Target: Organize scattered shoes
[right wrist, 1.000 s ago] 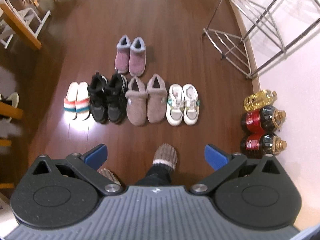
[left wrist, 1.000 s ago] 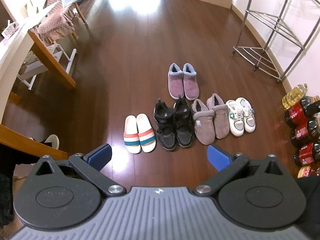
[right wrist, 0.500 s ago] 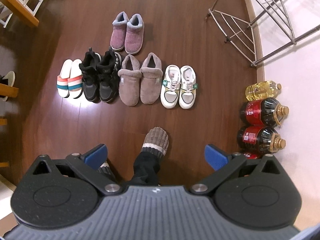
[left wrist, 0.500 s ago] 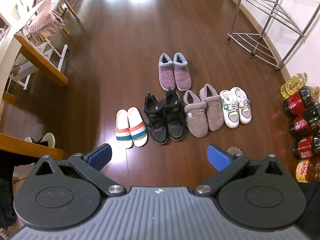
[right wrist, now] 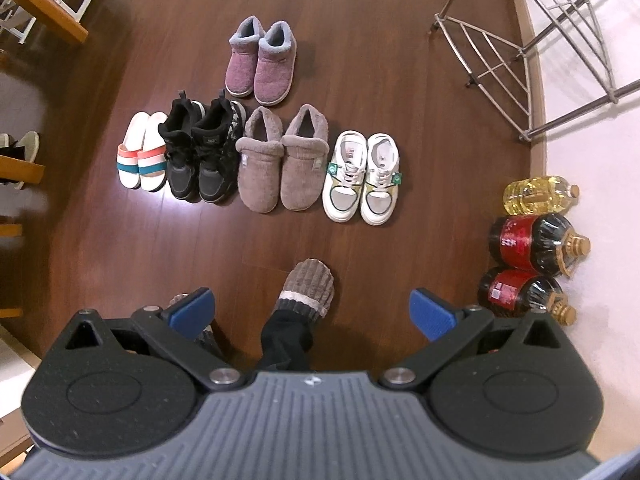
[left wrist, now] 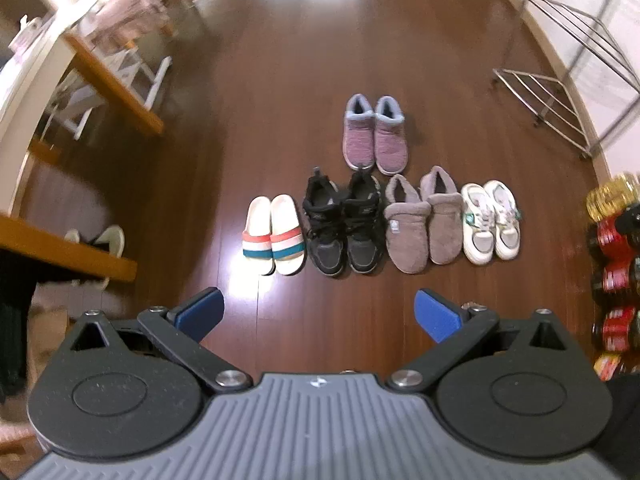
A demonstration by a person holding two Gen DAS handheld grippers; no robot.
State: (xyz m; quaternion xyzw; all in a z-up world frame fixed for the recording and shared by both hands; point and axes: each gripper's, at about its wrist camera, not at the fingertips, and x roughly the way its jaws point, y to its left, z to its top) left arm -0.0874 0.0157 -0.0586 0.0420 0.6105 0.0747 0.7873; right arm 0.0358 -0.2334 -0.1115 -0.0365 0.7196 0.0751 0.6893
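Five shoe pairs (right wrist: pixel 280 152) neat; both tongs (right wrist: pixel 312 312) agape.

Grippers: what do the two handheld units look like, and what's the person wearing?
Both look identical: the left gripper and right gripper have blue ribbed pads on black linkage arms, round black housings, silver pivot screws and a grey ribbed body with a small white logo. No cables visible. The person wears dark trousers and a brown slipper.
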